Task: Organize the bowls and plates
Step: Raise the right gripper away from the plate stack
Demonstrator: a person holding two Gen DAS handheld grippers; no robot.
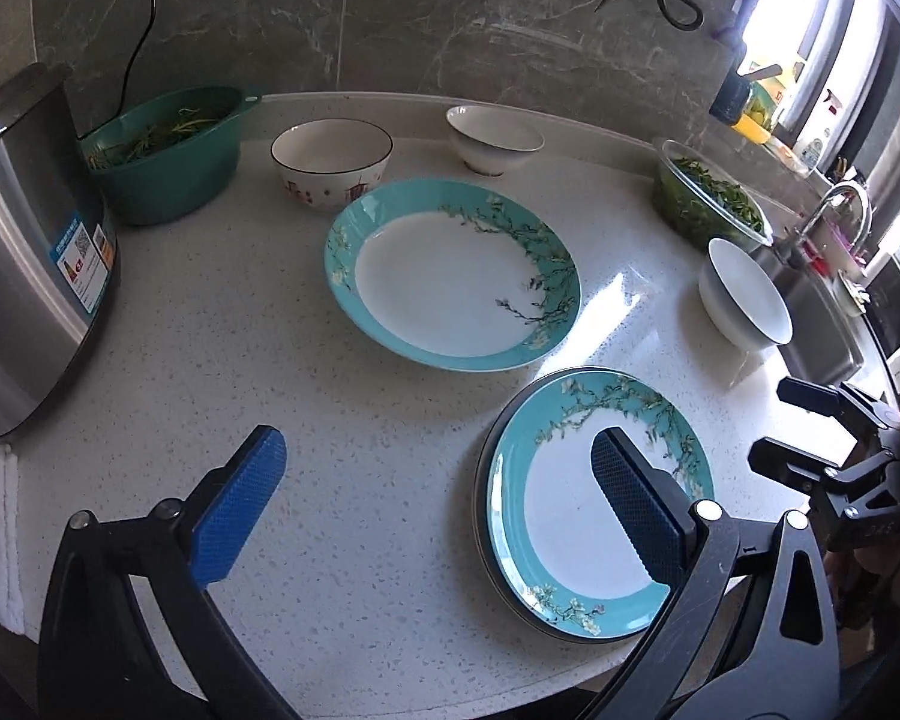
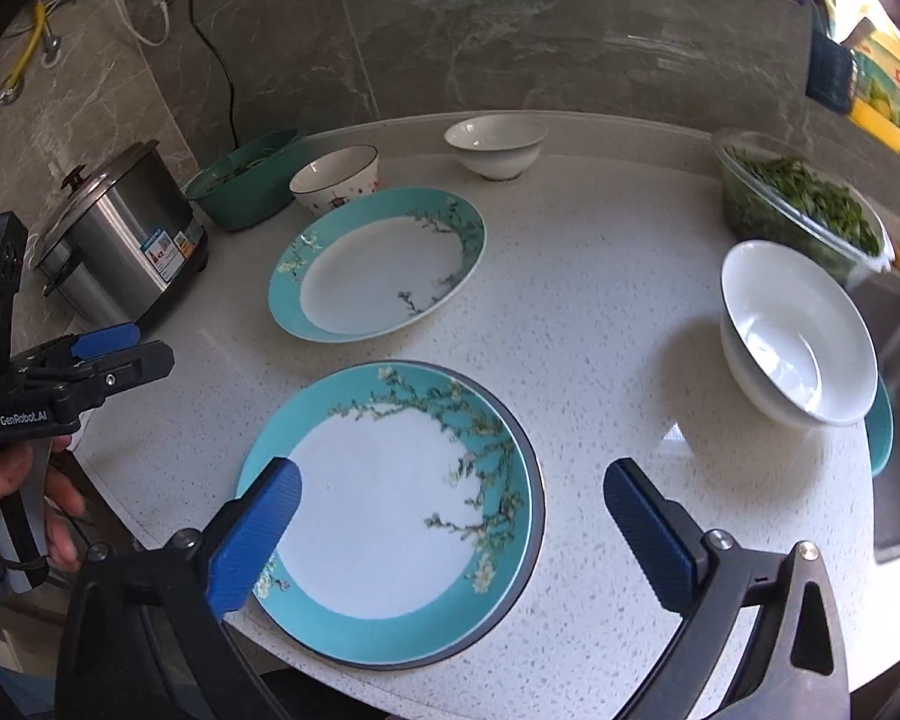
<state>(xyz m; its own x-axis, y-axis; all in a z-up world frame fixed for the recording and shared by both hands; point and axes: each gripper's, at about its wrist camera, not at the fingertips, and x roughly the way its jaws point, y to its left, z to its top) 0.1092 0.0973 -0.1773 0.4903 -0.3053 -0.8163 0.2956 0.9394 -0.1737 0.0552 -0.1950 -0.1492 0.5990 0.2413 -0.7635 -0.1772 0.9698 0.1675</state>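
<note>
Both grippers' fingers are spread wide and empty above the stacked teal plate [image 2: 390, 504], which lies on the worktop [image 2: 600, 312] beneath the right gripper [image 2: 450, 516] and under the left gripper's [image 1: 438, 498] right finger.

The countertop [image 2: 600, 312] under both tongs is pale speckled stone, polished enough to throw back window glare. Between the right tongs' fingers lies a glazed ceramic plate [image 2: 390, 516], glossy turquoise rim and white centre, stacked on a darker-edged plate. A matching plate [image 2: 378, 267] beyond it shines the same. The bowls further off look like smooth glossy porcelain [image 2: 798, 330]. Far left of the tongs stands a brushed-metal cooker [image 2: 126, 240] with paper labels. The tub [image 2: 246, 186] beside it is matt green plastic; the dish [image 2: 798, 198] of greens, far right, is clear glass. The finger pads [image 2: 258, 534] are blue, finely textured, on matt black plastic arms. The wall [image 2: 450, 30] is grey veined marble-look tile.
</note>
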